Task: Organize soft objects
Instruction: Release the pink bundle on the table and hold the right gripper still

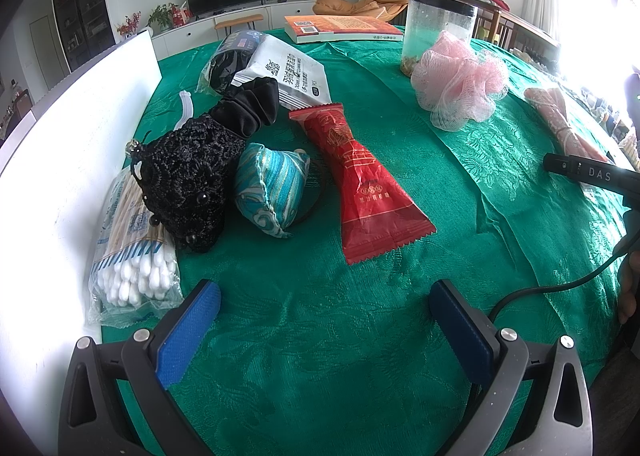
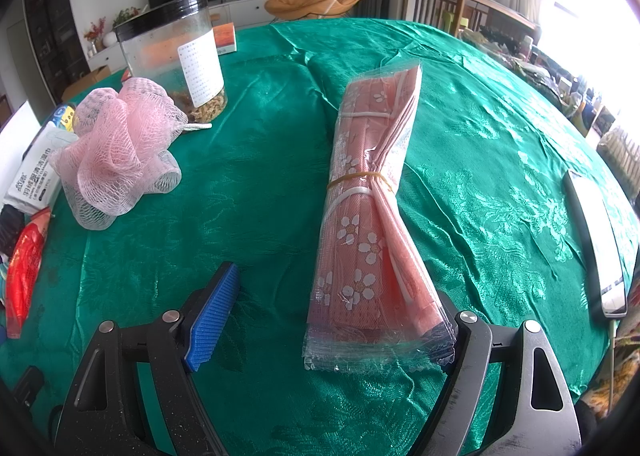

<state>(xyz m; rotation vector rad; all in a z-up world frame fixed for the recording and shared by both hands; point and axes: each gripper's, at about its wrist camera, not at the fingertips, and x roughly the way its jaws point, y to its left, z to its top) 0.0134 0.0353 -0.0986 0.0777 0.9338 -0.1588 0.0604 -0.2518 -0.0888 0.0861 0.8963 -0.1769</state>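
My left gripper (image 1: 328,320) stands open above bare green cloth. Just beyond it lie a red snack packet (image 1: 360,184), a teal fabric pouch (image 1: 268,188), a black crochet bag (image 1: 192,176) and a black scrunchie (image 1: 248,104). A pink mesh bath pouf (image 1: 460,80) (image 2: 120,152) sits farther back. My right gripper (image 2: 334,284) is open too. The near end of a clear pack of pink flowered masks (image 2: 372,216) lies between its jaws. The pack covers the right pad, and the left pad (image 2: 212,316) stands well clear of it.
A white board (image 1: 80,136) borders the table's left side, with a pack of cotton swabs (image 1: 132,248) against it. A wet-wipes pack (image 1: 288,72), a book (image 1: 340,28) and a clear jar (image 2: 176,56) stand at the back. A phone (image 2: 596,244) lies at the right.
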